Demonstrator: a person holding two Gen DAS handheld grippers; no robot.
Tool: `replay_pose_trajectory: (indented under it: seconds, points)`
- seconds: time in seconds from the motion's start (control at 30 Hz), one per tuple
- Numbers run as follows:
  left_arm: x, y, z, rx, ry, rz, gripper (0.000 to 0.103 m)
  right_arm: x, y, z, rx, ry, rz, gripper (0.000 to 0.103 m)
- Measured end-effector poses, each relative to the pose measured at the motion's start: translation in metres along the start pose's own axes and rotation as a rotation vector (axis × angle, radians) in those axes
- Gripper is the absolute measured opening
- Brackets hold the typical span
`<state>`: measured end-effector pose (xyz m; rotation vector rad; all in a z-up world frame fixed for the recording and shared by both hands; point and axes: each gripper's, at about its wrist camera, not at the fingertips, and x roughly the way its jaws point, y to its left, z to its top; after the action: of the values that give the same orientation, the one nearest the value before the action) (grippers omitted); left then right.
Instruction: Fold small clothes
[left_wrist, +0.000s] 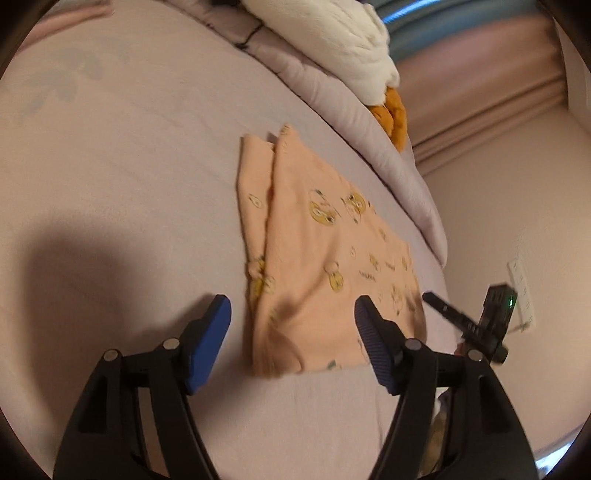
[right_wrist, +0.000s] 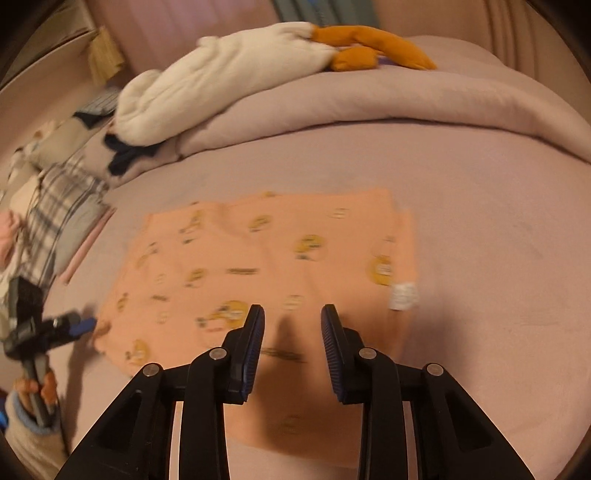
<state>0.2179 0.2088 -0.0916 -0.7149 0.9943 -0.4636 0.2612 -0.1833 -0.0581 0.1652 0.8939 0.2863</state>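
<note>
A small peach garment (left_wrist: 325, 251) printed with yellow cartoon figures lies folded flat on the lilac bed sheet (left_wrist: 129, 166). My left gripper (left_wrist: 292, 301) is open wide and hovers over the garment's near edge, with nothing pinched. In the right wrist view the same garment (right_wrist: 266, 258) spreads out ahead, a white label (right_wrist: 402, 295) at its right edge. My right gripper (right_wrist: 292, 308) hangs just above the cloth, its jaws a little apart and holding nothing. One blue pad (right_wrist: 83, 326) of the left gripper shows by the garment's left corner.
A bunched lilac duvet (right_wrist: 406, 99) lies across the far side of the bed, with a white and orange plush toy (right_wrist: 229, 74) on it. Plaid and other clothes (right_wrist: 62, 214) are piled at the left. The wall has a socket (left_wrist: 522, 291) beyond the bed's right edge.
</note>
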Motion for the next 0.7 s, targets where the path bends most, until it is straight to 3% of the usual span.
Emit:
replay_pose_trajectory:
  seconds: [0.13,0.4,0.53,0.7]
  points:
    - [0.010,0.003,0.005,-0.029,0.010,-0.018,0.069,0.011,0.021,0.005,-0.037,0.011,0.035,0.031]
    - [0.022,-0.012,0.005,0.024,0.008,0.050,0.069,0.033,0.049,0.017,-0.088,0.036,0.052,0.031]
    - [0.027,-0.016,0.007,0.026,0.000,0.068,0.069,0.054,0.061,0.036,-0.069,0.013,0.013,0.031]
    - [0.026,-0.025,0.001,0.058,-0.002,0.077,0.069,0.100,0.070,0.058,-0.040,0.077,-0.058,0.031]
